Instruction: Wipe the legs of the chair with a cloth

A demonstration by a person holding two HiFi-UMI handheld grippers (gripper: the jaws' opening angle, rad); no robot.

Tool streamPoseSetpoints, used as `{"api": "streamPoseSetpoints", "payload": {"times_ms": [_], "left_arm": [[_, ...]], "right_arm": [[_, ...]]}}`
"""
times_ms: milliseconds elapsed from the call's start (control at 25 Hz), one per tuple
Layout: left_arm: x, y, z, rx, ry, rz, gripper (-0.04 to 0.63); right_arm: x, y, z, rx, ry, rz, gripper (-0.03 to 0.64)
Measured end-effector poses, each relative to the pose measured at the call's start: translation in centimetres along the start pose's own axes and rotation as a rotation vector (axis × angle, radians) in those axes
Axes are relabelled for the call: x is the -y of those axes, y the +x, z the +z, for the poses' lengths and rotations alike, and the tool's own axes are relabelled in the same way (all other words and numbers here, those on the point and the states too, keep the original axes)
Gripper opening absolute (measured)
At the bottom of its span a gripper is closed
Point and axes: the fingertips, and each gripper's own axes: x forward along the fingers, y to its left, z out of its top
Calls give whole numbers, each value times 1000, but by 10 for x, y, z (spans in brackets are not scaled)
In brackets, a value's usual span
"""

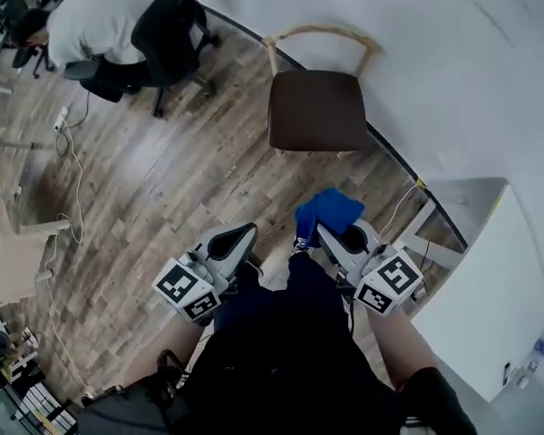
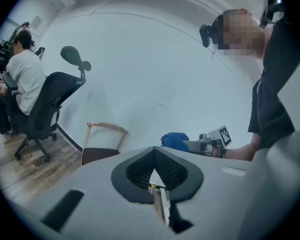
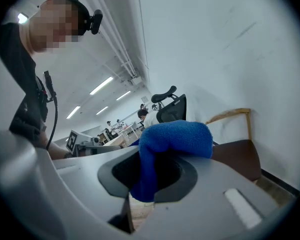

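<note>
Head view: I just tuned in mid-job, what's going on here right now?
A person stands on the wood floor with a gripper in each hand. The right gripper is shut on a blue cloth, which bunches up over its jaws. The left gripper is shut and holds nothing. The chair stands ahead against the wall, apart from both grippers, so wiping has not begun.

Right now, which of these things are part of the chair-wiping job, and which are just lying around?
For the job: blue cloth, held in the right claw; wooden chair.
Just around: office chair, power strip, white cabinet.
</note>
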Motion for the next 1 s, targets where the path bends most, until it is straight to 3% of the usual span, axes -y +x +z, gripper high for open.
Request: {"api": "streamPoseSetpoints", "payload": {"times_ms": [120, 320, 720, 1000], "left_arm": [[27, 1, 7, 1, -25, 6, 0], [63, -8, 9, 8, -164, -73, 0], [82, -85, 9, 24, -66, -129, 0], [95, -165, -17, 39, -60, -174, 0]], "right_arm": [[-11, -21, 9, 12, 11, 27, 61], [-33, -40, 20, 25, 36, 48, 61], [-120, -48, 1, 52, 6, 8, 61], [-204, -45, -49, 90, 12, -12, 61]]}}
